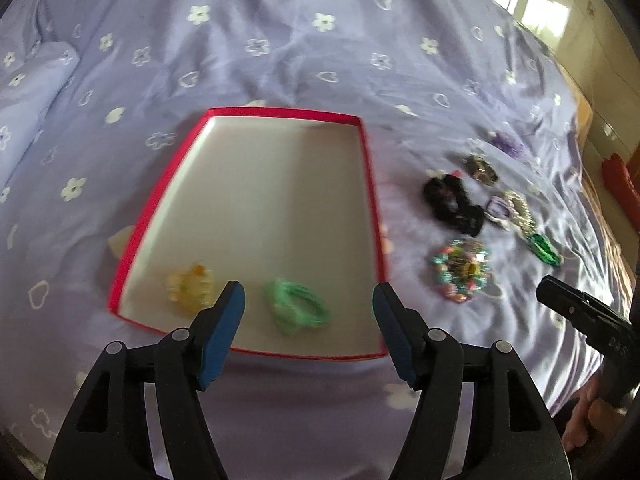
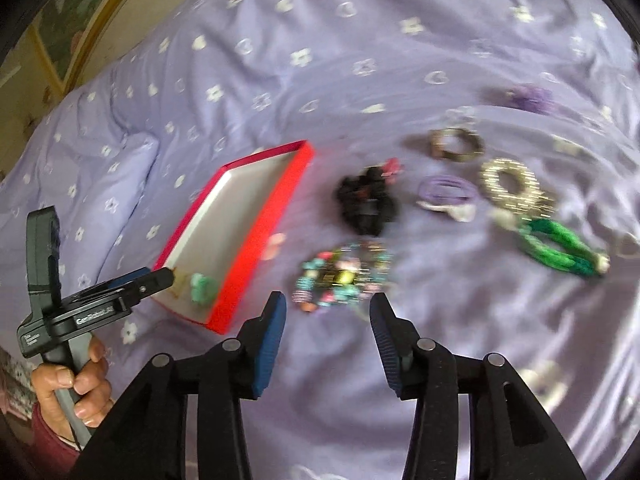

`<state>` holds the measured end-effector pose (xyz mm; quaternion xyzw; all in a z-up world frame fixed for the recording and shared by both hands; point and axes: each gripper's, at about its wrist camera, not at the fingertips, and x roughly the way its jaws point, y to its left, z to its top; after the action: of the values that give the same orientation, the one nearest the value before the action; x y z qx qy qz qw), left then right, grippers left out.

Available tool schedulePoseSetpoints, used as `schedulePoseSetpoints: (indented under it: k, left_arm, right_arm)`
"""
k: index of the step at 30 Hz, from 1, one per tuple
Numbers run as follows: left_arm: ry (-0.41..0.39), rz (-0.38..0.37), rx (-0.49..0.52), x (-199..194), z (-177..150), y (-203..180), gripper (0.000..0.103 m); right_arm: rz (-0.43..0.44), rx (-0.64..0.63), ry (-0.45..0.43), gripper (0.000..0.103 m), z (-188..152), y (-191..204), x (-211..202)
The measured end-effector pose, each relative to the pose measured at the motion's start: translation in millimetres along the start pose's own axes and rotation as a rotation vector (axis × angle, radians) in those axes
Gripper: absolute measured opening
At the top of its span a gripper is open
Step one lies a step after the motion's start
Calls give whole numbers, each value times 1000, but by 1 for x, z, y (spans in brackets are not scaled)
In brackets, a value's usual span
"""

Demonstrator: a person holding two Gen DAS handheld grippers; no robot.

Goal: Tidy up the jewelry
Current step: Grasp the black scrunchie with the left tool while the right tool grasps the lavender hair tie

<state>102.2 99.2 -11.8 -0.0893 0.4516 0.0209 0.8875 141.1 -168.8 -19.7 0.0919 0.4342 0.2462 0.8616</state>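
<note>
Sorting proceeds into the red tray [image 1: 370, 184], a shallow red-walled box with a pale floor lying flat on the lilac bedspread [image 1: 280, 40]; two pieces already sit at its near end, a yellow translucent bracelet [image 1: 188, 292] and a light green coiled band [image 1: 298, 306], side by side but apart. The rest of the jewelry lies loose on the cloth to the right of the tray: a multicoloured beaded bracelet [image 2: 344, 276] nearest, a black scrunchie [image 2: 366, 204] behind it, then a purple band [image 2: 446, 190], a gold-toned beaded ring [image 2: 512, 184], a dark green bracelet [image 2: 560, 248], a metallic bangle [image 2: 456, 146] and a blurred purple piece [image 2: 528, 98] farthest off. Motion blur hides fine detail on all of them. The left gripper [image 1: 308, 308] hovers over the tray's near end, jaws spread wide and holding nothing, its position above the green band suggesting a drop-off point. The right gripper [image 2: 328, 312] hangs just short of the multicoloured bracelet, jaws likewise parted and empty, lined up so that piece falls between them; judged the next pick. The left hand [image 2: 76, 384] grips its tool handle at the frame's lower left. Loose clustering beside the tray keeps each transfer short.
</note>
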Motion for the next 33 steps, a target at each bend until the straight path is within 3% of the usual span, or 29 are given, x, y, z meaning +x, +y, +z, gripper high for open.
schedulePoseSetpoints:
  k: [19,33]
  left_arm:
    - [24,-70,95,32,29,-80,66]
    - [103,-101,120,100,70,-111,66]
  right_arm:
    - [-95,112,-78,46,22,-78,-15]
    - [-86,22,-17,46,72,-77,49]
